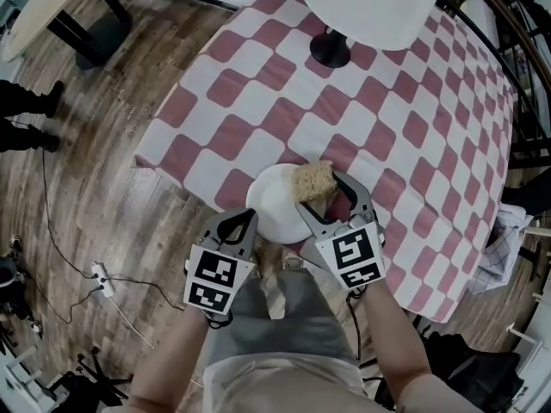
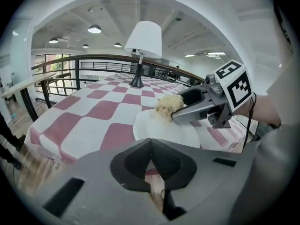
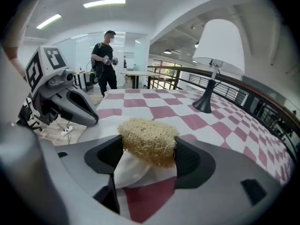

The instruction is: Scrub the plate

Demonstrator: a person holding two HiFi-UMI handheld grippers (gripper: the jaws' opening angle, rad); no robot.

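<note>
A white plate [image 1: 269,206] lies at the near edge of the red-and-white checked table [image 1: 387,136]. My right gripper [image 1: 317,188] is shut on a straw-coloured scrubbing pad [image 1: 313,179], holding it over the plate's far right rim. In the right gripper view the pad [image 3: 147,139] fills the gap between the jaws, with the plate [image 3: 129,170] below it. My left gripper [image 1: 250,217] is shut, its tips at the plate's near left rim. The left gripper view shows the plate [image 2: 159,131] just beyond the joined tips [image 2: 150,142], and the pad [image 2: 166,104] in the right gripper [image 2: 180,108].
A lamp with a white shade [image 1: 331,46] stands on a black base at the table's far side. The tablecloth hangs over the near edge [image 1: 172,166]. A power strip [image 1: 102,278] and cable lie on the wooden floor. A person [image 3: 107,60] stands far behind.
</note>
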